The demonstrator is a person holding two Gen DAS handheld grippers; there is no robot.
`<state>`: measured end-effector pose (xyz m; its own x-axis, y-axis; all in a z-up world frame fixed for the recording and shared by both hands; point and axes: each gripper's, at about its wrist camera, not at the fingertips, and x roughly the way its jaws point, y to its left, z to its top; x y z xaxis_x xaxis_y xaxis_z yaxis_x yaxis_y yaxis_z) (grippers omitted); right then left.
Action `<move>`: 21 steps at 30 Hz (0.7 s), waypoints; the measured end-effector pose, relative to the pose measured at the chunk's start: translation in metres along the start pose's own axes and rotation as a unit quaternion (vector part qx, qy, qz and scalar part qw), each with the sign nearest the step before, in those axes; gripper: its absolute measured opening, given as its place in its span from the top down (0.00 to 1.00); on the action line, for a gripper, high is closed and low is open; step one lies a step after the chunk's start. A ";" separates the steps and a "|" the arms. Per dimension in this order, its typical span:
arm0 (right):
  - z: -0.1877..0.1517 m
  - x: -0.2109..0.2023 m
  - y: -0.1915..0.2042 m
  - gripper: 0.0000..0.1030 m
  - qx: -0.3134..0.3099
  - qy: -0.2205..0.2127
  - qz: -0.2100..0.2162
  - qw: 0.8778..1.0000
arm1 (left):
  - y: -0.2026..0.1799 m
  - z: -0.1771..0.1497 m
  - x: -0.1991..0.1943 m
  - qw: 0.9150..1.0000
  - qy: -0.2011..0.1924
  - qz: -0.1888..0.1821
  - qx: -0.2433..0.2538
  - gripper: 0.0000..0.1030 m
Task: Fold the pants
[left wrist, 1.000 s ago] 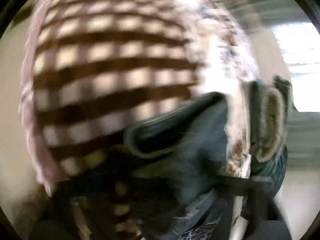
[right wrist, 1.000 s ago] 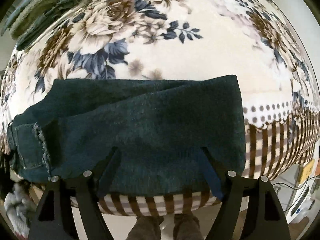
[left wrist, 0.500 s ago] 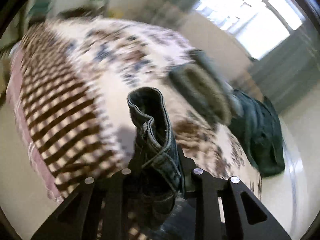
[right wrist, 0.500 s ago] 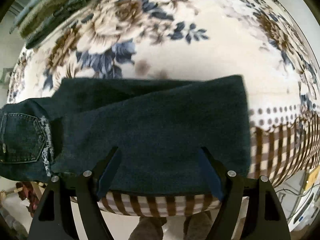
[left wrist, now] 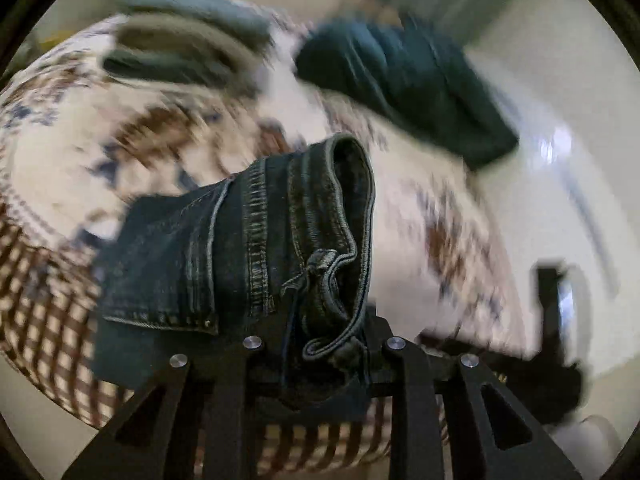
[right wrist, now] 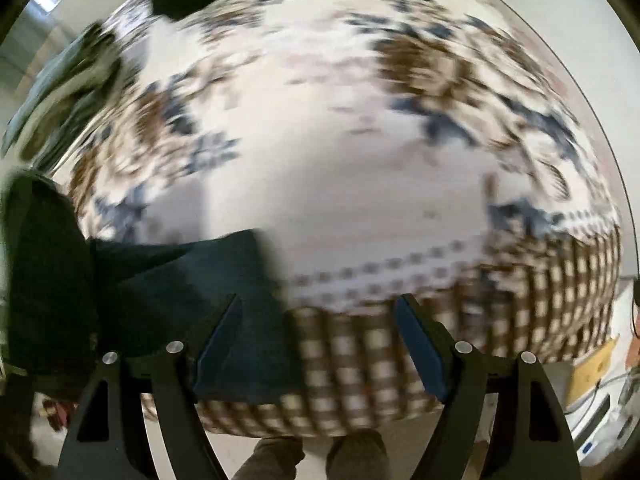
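The left claw (left wrist: 320,344) pinches the waistband of the dark blue denim pants (left wrist: 256,248). The right claw (right wrist: 320,344) hangs spread over the floral, checked-edged cloth surface (right wrist: 340,168).

A table draped in a cream cloth (right wrist: 360,184) printed with brown and blue flowers, its hanging edge checked in brown. Dark blue jeans (right wrist: 192,300) lie on the cloth near the front edge at about 8 o'clock in the right wrist view. In the left wrist view, a folded dark teal garment (left wrist: 404,80) rests at 1 o'clock and a blurred olive-green pile (left wrist: 184,44) at 11 o'clock.
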<state>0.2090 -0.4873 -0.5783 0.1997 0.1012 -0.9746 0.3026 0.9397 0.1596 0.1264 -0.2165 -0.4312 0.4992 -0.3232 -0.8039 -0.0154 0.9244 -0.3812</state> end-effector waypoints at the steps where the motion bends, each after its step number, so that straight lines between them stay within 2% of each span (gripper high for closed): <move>1: 0.001 0.002 -0.013 0.22 0.009 0.002 -0.004 1.000 | -0.005 -0.004 0.012 1.000 0.015 0.000 0.005 0.79; 4: 0.002 0.008 -0.043 0.22 0.033 0.010 -0.008 0.999 | -0.026 -0.021 0.049 0.997 0.058 0.024 0.051 0.79; 8: 0.002 0.011 -0.067 0.21 0.051 0.014 -0.006 0.999 | -0.039 -0.038 0.078 0.991 0.099 0.052 0.075 0.78; 9: 0.002 0.012 -0.070 0.20 0.053 0.016 -0.004 0.998 | -0.040 -0.040 0.082 0.990 0.106 0.055 0.076 0.77; 11: 0.003 0.015 -0.074 0.07 0.058 0.022 0.012 0.998 | -0.042 -0.040 0.087 0.987 0.120 0.072 0.077 0.72; 12: 0.004 0.016 -0.076 0.05 0.061 0.023 0.022 0.998 | -0.048 -0.040 0.087 0.986 0.122 0.078 0.082 0.72; 13: 0.005 0.016 -0.076 0.04 0.063 0.023 0.033 0.997 | -0.052 -0.039 0.086 0.985 0.124 0.084 0.086 0.68; 15: 0.007 0.015 -0.075 0.04 0.063 0.020 0.054 0.996 | -0.060 -0.038 0.080 0.984 0.126 0.090 0.090 0.53; 16: 0.007 0.014 -0.073 0.03 0.061 0.019 0.063 0.996 | -0.063 -0.037 0.077 0.983 0.128 0.096 0.095 0.35; 17: 0.009 0.013 -0.069 0.02 0.060 0.019 0.074 0.995 | -0.066 -0.034 0.075 0.981 0.128 0.105 0.100 0.23; 19: 0.013 0.010 -0.059 0.02 0.059 0.021 0.099 0.993 | -0.070 -0.027 0.064 0.978 0.124 0.123 0.111 0.21; 21: 0.017 0.008 -0.043 0.02 0.049 0.026 0.126 0.990 | -0.063 -0.017 0.054 0.978 0.116 0.143 0.100 0.21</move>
<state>0.2138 -0.5321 -0.5901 0.2327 0.3480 -0.9082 0.3386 0.8464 0.4110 0.1392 -0.2954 -0.4582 0.2894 -0.0623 -0.9552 0.0552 0.9973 -0.0483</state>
